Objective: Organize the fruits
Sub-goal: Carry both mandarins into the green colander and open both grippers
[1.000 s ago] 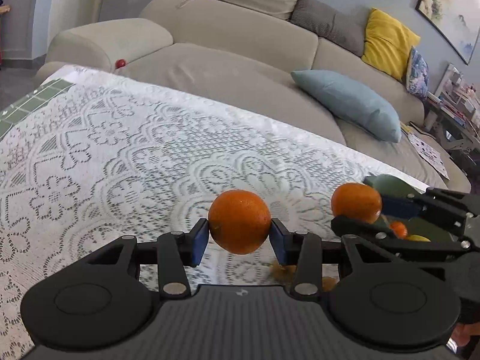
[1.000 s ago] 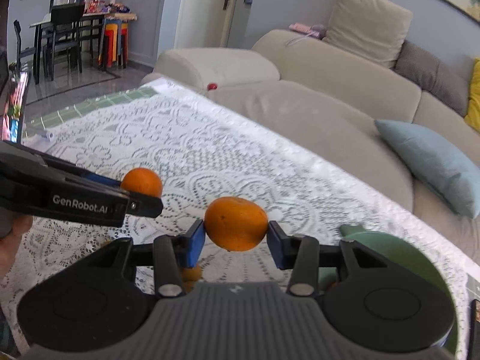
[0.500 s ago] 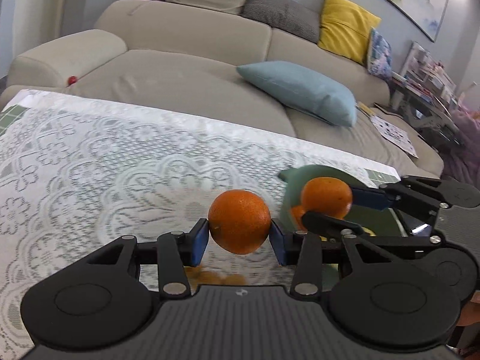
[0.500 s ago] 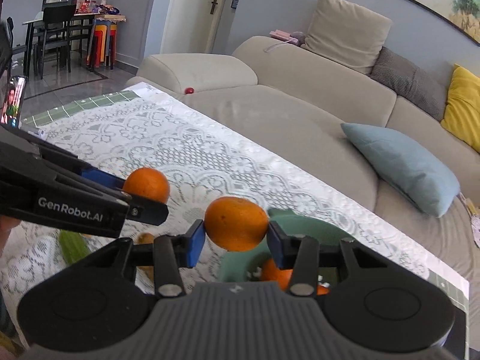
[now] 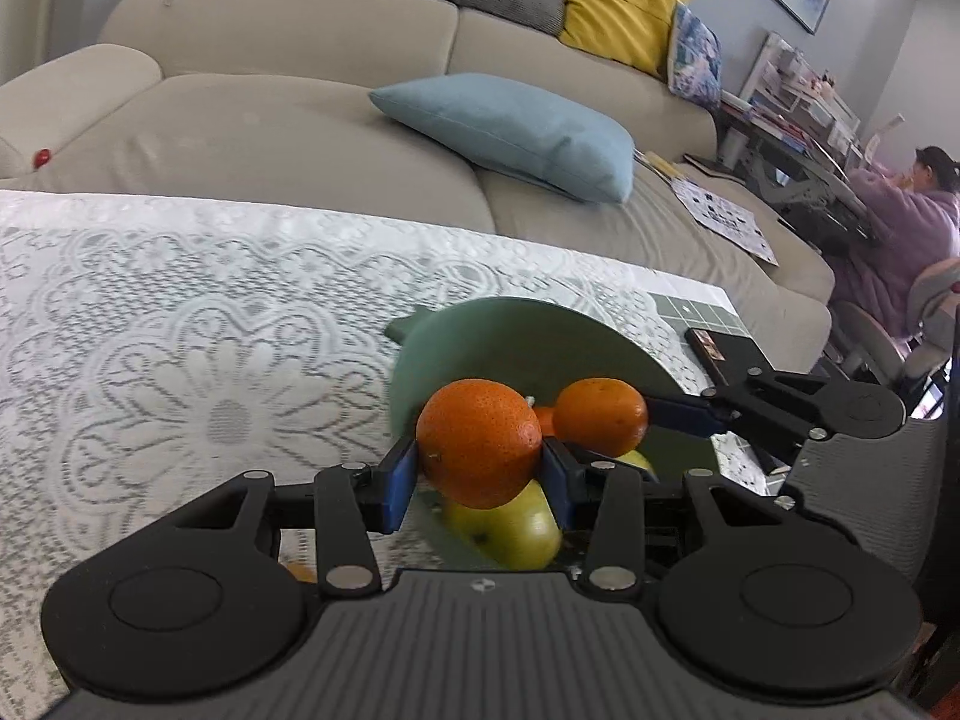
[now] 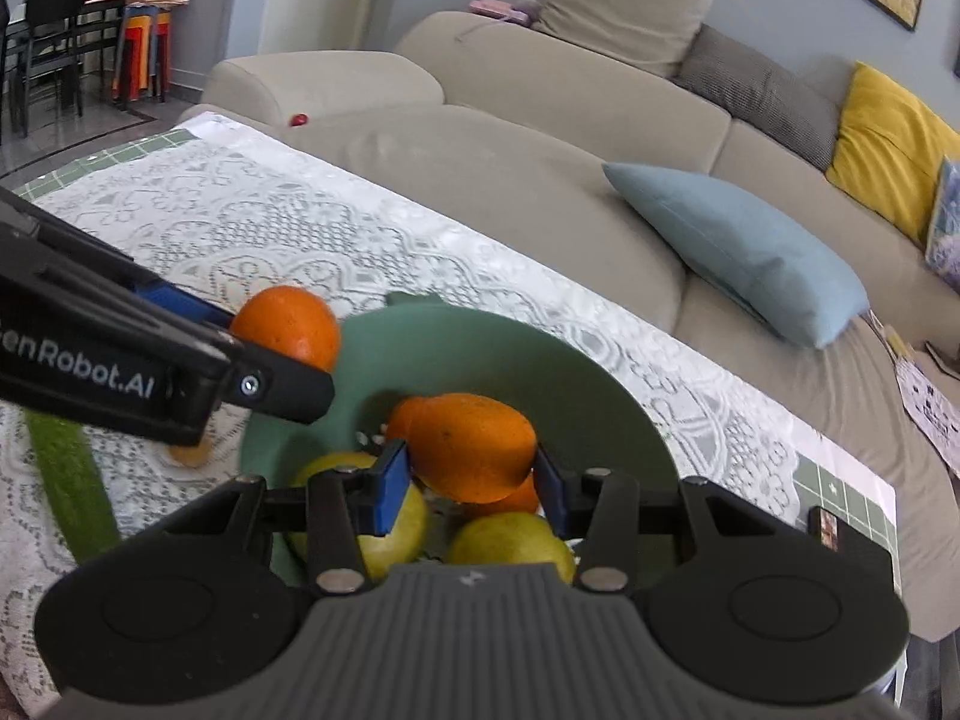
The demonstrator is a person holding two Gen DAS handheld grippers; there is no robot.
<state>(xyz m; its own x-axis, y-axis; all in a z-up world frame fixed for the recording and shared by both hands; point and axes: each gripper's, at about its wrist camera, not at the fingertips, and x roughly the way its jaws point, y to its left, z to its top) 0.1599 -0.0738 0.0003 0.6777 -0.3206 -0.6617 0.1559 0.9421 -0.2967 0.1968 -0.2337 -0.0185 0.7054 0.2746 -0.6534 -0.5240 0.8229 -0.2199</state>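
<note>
A: Left gripper (image 5: 478, 474)?
B: Tilted down, pads partly closed on an orange (image 5: 477, 443), over the near-left edge of the green bowl (image 5: 516, 336).
A: Right gripper (image 6: 472, 489)?
B: Same tilt, clamped on a second orange (image 6: 471, 445), above the bowl's middle.
A: Bowl contents?
B: Two yellow-green pears (image 6: 510, 540), more orange fruit under the held one. Bowl sits on the lace tablecloth (image 5: 180, 324).
A: Outside it?
B: A cucumber (image 6: 69, 480) left of the bowl. Behind the table, a sofa (image 6: 540, 138) with a blue cushion (image 6: 738, 246).
</note>
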